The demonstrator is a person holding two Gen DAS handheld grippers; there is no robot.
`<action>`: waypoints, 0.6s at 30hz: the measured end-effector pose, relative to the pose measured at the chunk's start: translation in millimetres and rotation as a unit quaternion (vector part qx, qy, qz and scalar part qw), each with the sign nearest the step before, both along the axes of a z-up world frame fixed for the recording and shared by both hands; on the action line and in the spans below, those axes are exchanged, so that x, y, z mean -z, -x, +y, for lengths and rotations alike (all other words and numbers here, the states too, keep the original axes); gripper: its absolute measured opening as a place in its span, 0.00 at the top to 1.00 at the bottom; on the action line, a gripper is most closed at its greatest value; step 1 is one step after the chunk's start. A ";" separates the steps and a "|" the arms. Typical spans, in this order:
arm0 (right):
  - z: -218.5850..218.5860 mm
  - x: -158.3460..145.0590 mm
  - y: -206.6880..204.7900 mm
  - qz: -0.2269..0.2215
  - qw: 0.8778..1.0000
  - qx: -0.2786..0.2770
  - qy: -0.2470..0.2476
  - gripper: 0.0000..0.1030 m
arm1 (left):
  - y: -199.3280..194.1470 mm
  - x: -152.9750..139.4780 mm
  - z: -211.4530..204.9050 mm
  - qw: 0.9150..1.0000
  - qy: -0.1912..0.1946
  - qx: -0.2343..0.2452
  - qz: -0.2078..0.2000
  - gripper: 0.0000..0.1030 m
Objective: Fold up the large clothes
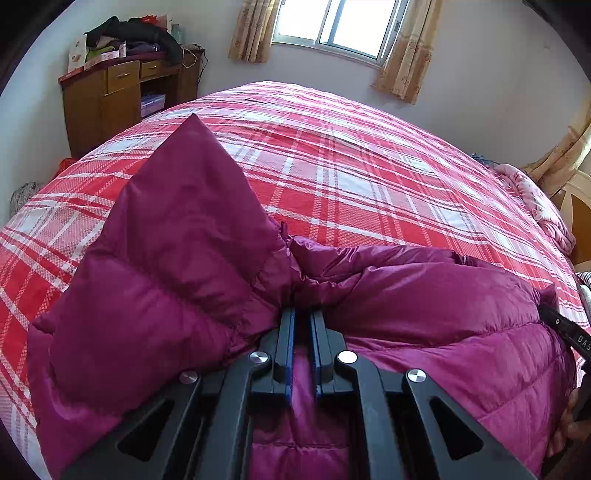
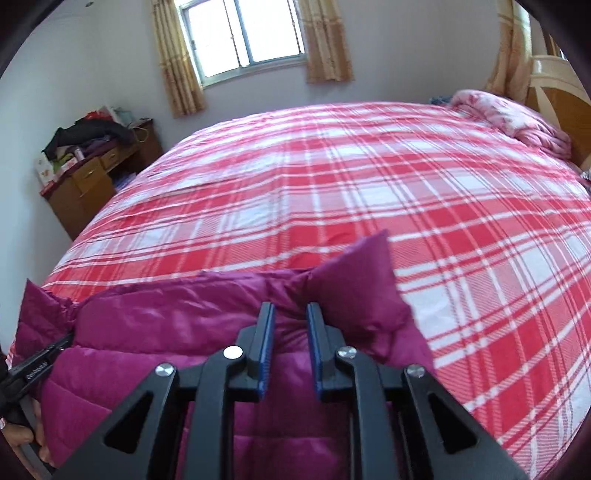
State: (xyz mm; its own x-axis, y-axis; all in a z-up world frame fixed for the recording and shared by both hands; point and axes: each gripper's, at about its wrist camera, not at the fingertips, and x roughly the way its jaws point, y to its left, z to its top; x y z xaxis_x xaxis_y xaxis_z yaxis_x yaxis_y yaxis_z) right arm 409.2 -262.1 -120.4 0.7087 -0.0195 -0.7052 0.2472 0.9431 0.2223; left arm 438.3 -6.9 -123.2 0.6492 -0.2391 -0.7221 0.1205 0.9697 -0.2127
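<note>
One magenta puffer jacket (image 1: 424,295) lies bunched on the near part of the plaid bedspread (image 1: 369,166), no neat fold made yet, so the folding looks barely begun. Both tools pinch it: the left gripper (image 1: 302,314) is pressed together on the cloth beside one raised sleeve (image 1: 192,206), and the right gripper (image 2: 290,314) nips the gathered cloth beside the other sleeve (image 2: 362,277). Count: one jacket, two sleeves, two grippers.

Red-and-white plaid bedspread (image 2: 332,192) covering the bed, wooden desk (image 1: 110,99) standing at ten o'clock with dark clothes (image 1: 136,35) piling on top, window (image 2: 240,33) glowing at twelve o'clock between beige curtains (image 2: 177,62), pink floral quilt (image 2: 506,114) bunching at two o'clock.
</note>
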 end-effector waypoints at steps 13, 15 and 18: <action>-26.0 12.5 -3.5 0.024 0.997 0.013 -0.076 0.97 | 9.0 -12.9 -1.8 0.999 -0.031 -0.002 0.014 0.92; -24.9 -1.8 4.4 0.028 0.997 0.016 -0.070 0.90 | 27.2 -28.3 7.7 1.000 -0.025 -0.007 0.012 0.92; -13.9 -36.6 42.6 -0.046 0.996 0.018 -0.068 0.76 | 64.6 -56.2 38.0 1.000 0.011 -0.007 -0.018 0.92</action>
